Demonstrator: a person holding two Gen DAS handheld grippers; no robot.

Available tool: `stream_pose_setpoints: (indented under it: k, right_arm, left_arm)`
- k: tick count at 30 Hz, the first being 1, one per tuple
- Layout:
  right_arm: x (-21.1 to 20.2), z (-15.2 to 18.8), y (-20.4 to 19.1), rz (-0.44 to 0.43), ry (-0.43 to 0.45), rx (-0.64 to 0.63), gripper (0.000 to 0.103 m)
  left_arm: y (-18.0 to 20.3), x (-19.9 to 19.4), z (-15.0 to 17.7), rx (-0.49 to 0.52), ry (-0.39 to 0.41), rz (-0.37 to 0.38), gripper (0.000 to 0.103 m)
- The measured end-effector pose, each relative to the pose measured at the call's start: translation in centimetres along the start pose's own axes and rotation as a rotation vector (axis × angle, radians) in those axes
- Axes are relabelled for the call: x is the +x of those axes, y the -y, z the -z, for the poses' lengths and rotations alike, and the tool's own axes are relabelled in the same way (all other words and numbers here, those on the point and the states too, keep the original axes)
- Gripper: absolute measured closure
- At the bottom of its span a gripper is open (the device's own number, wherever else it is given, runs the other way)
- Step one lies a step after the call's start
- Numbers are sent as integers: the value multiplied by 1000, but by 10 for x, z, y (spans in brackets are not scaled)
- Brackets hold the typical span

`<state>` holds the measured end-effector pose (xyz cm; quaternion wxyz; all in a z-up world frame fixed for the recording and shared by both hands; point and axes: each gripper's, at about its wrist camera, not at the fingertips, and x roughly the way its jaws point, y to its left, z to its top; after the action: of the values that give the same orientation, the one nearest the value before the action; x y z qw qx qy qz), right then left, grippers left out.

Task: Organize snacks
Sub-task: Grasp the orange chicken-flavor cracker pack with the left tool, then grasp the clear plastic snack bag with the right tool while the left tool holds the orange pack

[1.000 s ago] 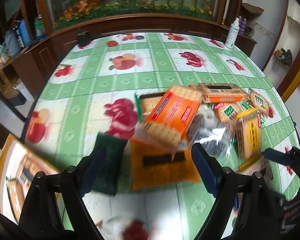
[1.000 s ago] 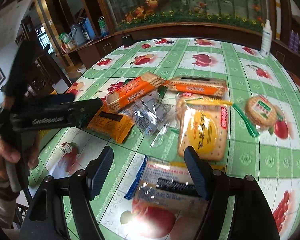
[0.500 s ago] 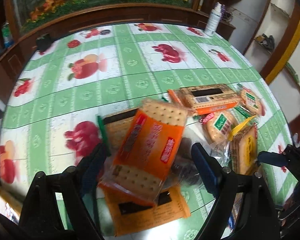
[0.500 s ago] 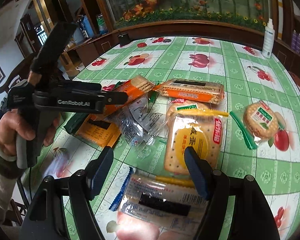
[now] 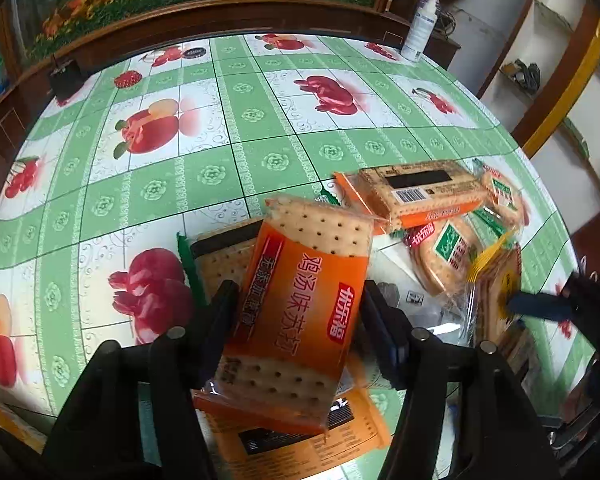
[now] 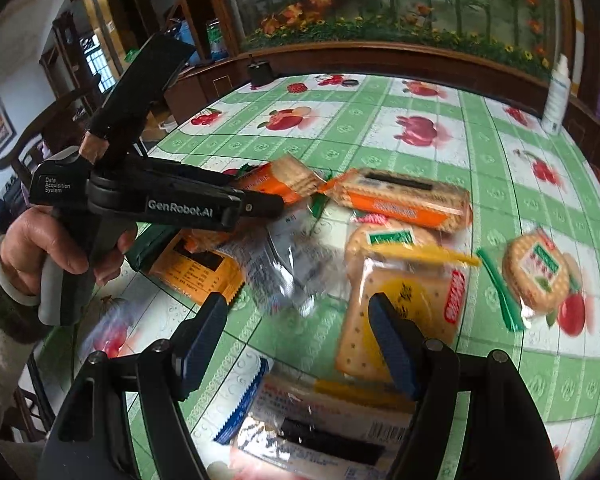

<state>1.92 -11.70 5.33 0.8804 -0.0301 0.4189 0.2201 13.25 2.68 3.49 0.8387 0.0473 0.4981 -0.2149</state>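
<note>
An orange cracker packet (image 5: pixel 300 280) lies tilted on top of the snack pile, between the fingers of my left gripper (image 5: pixel 298 296). Its jaws are closing, and both pads press the packet's sides. The right wrist view shows this gripper (image 6: pixel 256 204) from the side, held by a person's hand (image 6: pixel 40 248). My right gripper (image 6: pixel 298 306) hovers open above a yellow square cracker pack (image 6: pixel 404 312) and a crumpled clear wrapper (image 6: pixel 288 264), gripping nothing. A flat orange packet (image 5: pixel 300 440) lies beneath the held one.
A long orange cracker pack (image 6: pixel 400 200), a round cracker packet (image 6: pixel 536 268) and a blue-edged pack (image 6: pixel 320 420) lie around on the green fruit-print tablecloth (image 5: pixel 220 160). A white bottle (image 5: pixel 420 28) and a small black box (image 5: pixel 64 80) stand at the far edge.
My left gripper has moved forward over the pile and its jaws have come in around the orange cracker packet. The right gripper has drifted slightly over the pile, still open.
</note>
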Motion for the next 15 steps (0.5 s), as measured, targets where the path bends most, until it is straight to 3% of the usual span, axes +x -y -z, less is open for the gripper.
stream_pose_setpoints:
  k: [3, 9, 10, 15]
  right_arm:
    - [8, -11, -12, 26, -12, -117, 30]
    - [38, -26, -23, 6, -123, -250, 28]
    - [42, -27, -25, 13, -133, -280, 24]
    - [61, -31, -32, 55, -180, -391, 23]
  left_arm:
    - [-3, -3, 4, -13, 9, -39, 41]
    - [-20, -13, 16, -88, 12, -61, 42]
    - [-22, -14, 18, -98, 13, -63, 42]
    - [-27, -24, 27, -128, 18, -62, 42]
